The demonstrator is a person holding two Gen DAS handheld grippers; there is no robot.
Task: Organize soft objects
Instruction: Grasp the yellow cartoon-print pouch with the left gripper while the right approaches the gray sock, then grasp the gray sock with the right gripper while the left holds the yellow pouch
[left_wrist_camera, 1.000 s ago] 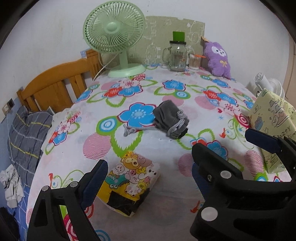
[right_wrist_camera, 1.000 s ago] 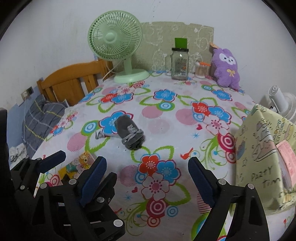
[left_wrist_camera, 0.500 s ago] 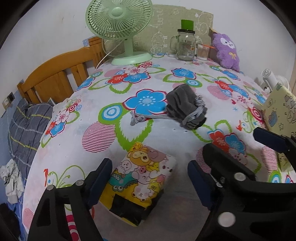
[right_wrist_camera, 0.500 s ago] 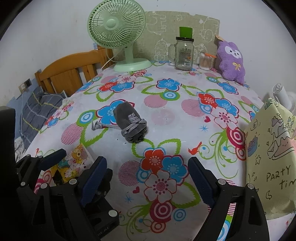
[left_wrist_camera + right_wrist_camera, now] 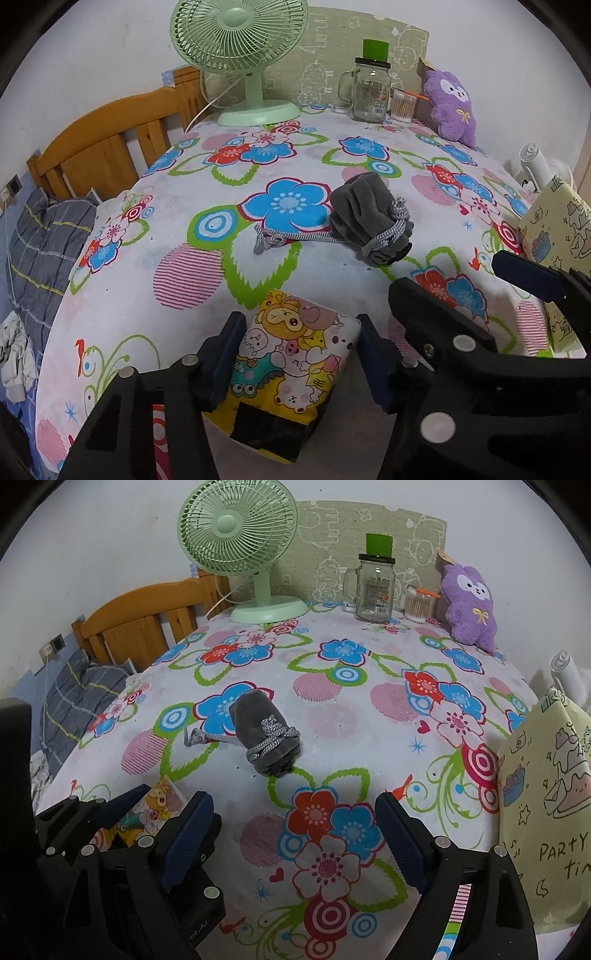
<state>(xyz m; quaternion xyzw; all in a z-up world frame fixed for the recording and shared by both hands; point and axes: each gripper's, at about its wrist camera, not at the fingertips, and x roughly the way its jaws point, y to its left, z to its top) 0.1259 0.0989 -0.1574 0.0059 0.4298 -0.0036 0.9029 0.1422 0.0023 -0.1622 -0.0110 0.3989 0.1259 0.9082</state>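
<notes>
A: So, the cartoon-print pouch [image 5: 295,354] lay at the near edge of the flowered tablecloth [image 5: 207,229], and our left gripper [image 5: 299,354] had clenched on it, 1 blue pad against each side.

B: That was the change, wasn't it? Half a second earlier we had those fingers spread wide, with bare cloth showing on both sides of the pouch.

A: Yes. They had come in and closed, and the soft packet looked lightly squeezed between them. It still rested on the cloth; we saw no lift.

B: And our right gripper [image 5: 295,834]?

A: Released, fingers wide apart, hovering over the red and blue flowers with nothing between them. It sat just beside the left one.

B: The grey drawstring bag [image 5: 369,221]?

A: Untouched in the middle of the table, its cord trailing toward the left, well apart from both tools. Beyond it stood the green fan [image 5: 240,48], the glass jar [image 5: 371,90] and the purple plush [image 5: 450,103] along the wall, and the yellow gift bag [image 5: 550,805] at our right.

B: So we judged the 1st pick secured?

A: Likely. With 1 soft item gripped, the lift and carry came next, probably toward the gift bag, though we could not tell the destination. The grey bag remained for later.
</notes>
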